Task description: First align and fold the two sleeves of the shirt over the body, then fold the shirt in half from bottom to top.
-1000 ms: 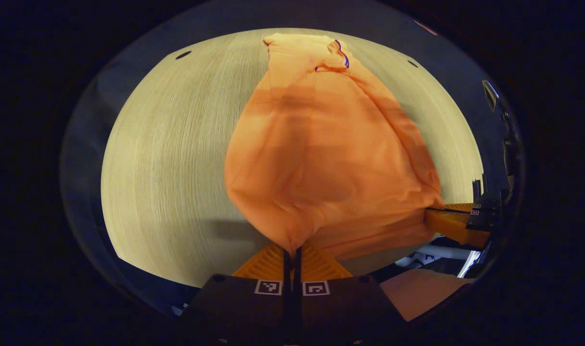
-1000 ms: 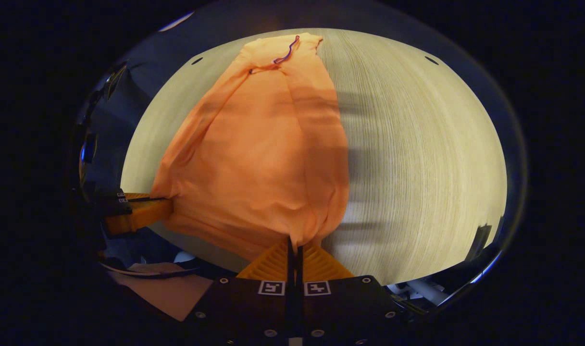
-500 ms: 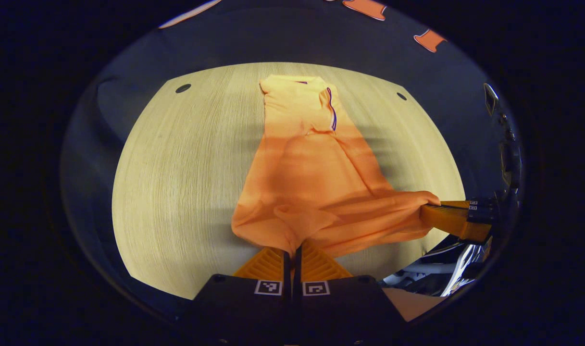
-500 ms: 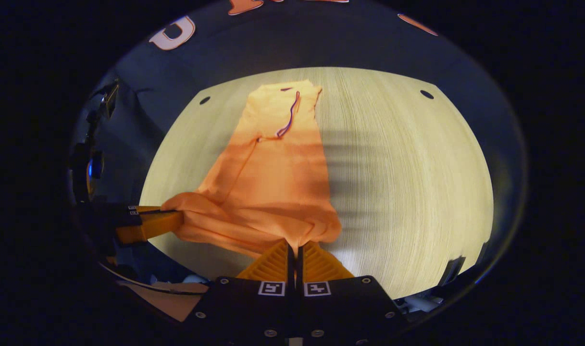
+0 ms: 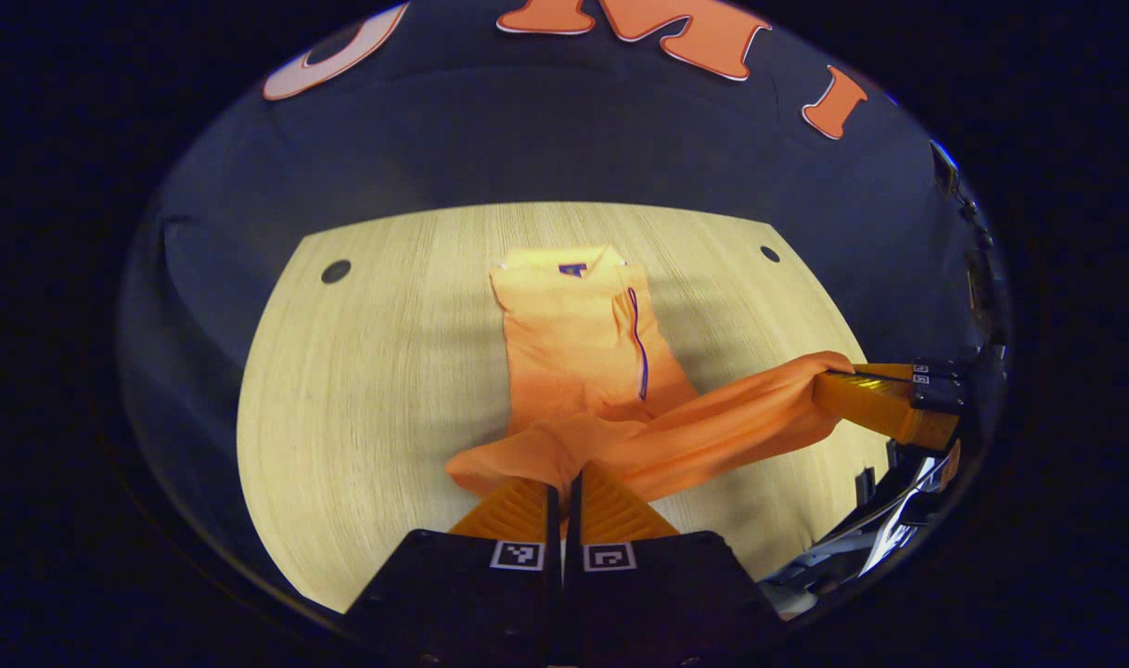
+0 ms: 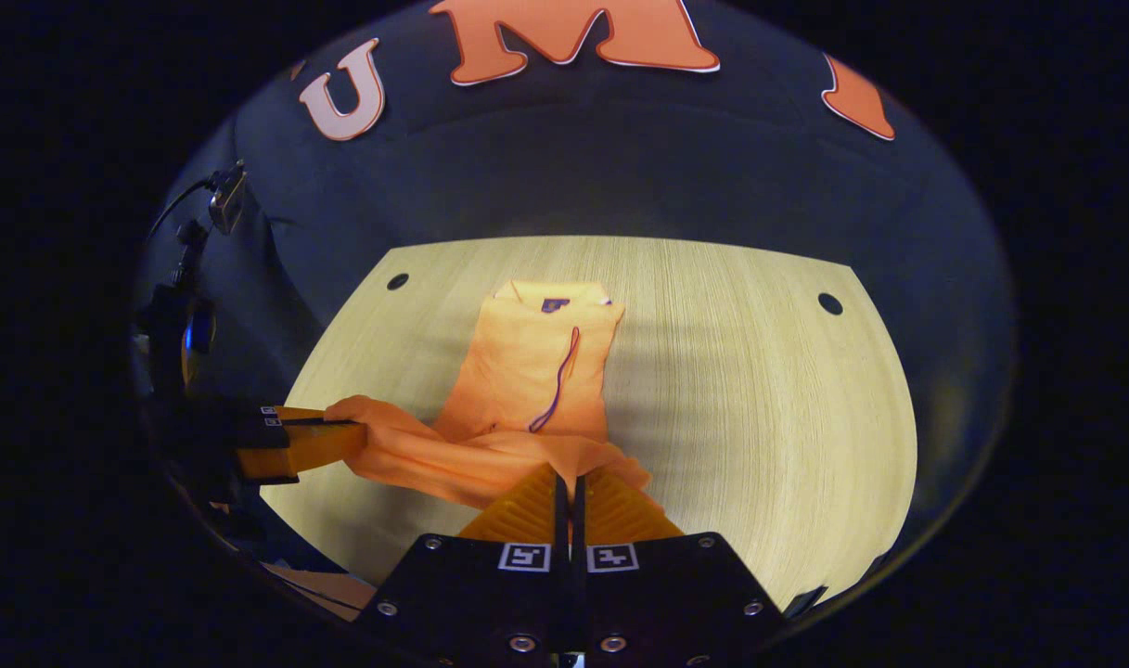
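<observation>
Dim booth; the pale surface [image 5: 369, 371] is brightest, banded shadows fall toward 3 o'clock, and fisheye bending curves its edges.

Table [image 5: 360, 390]: pale wood-grain top, grain running away from the camera, far corners cut at an angle; one small dark round hole [image 5: 336, 271] near each far corner. Lit from above, bright in the middle, with soft banded shadows on its surface. Wall [image 6: 564, 167]: black cloth hanging behind and round the table, slightly creased. Surroundings dim beyond the tabletop.
</observation>
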